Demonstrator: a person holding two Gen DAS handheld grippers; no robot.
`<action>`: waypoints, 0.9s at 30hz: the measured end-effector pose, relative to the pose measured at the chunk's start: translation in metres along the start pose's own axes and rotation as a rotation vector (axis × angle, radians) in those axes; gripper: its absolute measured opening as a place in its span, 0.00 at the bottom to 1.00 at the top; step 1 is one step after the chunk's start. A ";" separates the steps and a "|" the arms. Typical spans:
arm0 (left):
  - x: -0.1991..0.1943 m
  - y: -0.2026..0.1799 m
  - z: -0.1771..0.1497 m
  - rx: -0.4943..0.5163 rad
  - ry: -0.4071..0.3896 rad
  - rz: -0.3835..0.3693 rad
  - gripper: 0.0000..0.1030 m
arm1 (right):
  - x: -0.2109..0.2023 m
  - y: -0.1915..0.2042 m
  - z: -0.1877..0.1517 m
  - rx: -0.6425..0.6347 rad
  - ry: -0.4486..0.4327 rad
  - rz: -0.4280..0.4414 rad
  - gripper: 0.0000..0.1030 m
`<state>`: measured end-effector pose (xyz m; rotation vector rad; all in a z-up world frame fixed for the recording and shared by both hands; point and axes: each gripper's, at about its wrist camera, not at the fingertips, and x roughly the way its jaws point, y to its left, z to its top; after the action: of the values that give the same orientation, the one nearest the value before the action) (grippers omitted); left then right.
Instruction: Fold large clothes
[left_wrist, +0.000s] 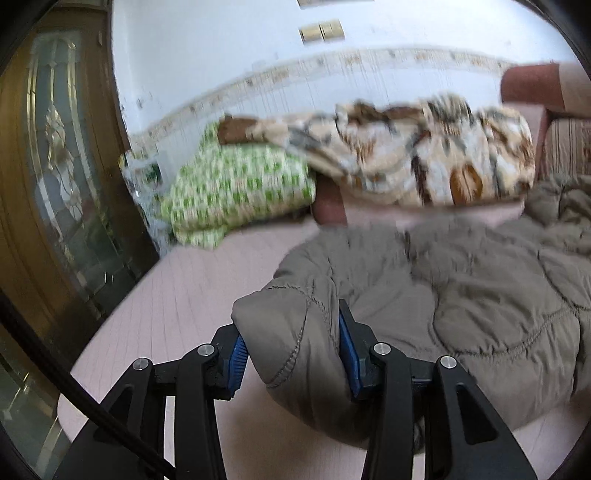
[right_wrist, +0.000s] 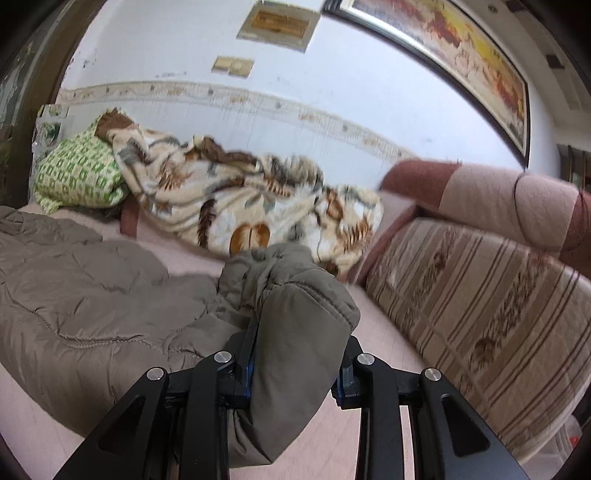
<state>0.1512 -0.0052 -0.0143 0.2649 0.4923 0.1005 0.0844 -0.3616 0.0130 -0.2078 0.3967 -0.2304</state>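
Left wrist view: background smeared by motion, so the print on the patterned blanket (left_wrist: 424, 155) and the green-checked bundle (left_wrist: 236, 188) reads only as blotches. The quilted jacket (left_wrist: 461, 295) runs off the right edge. Its gripped fold hides most of the right blue pad (left_wrist: 349, 350) (the left pad shows more).

Right wrist view: jacket (right_wrist: 92, 295) cut by the left edge, its lower fold lost behind the right gripper (right_wrist: 295, 365) frame. Both pads almost wholly covered by cloth. Framed picture (right_wrist: 461, 55) at upper right is clipped and blurred; its subject cannot be told.
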 end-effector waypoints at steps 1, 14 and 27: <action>0.002 -0.001 -0.009 0.007 0.034 -0.005 0.43 | 0.002 -0.003 -0.011 0.017 0.041 0.020 0.31; 0.020 0.024 -0.055 -0.118 0.264 -0.082 0.74 | 0.055 -0.062 -0.108 0.479 0.488 0.260 0.68; -0.026 0.054 -0.030 -0.241 0.059 -0.069 0.77 | -0.008 -0.089 -0.078 0.505 0.238 0.235 0.41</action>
<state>0.1116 0.0498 -0.0131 0.0092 0.5418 0.0990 0.0294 -0.4566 -0.0324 0.3652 0.5802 -0.1172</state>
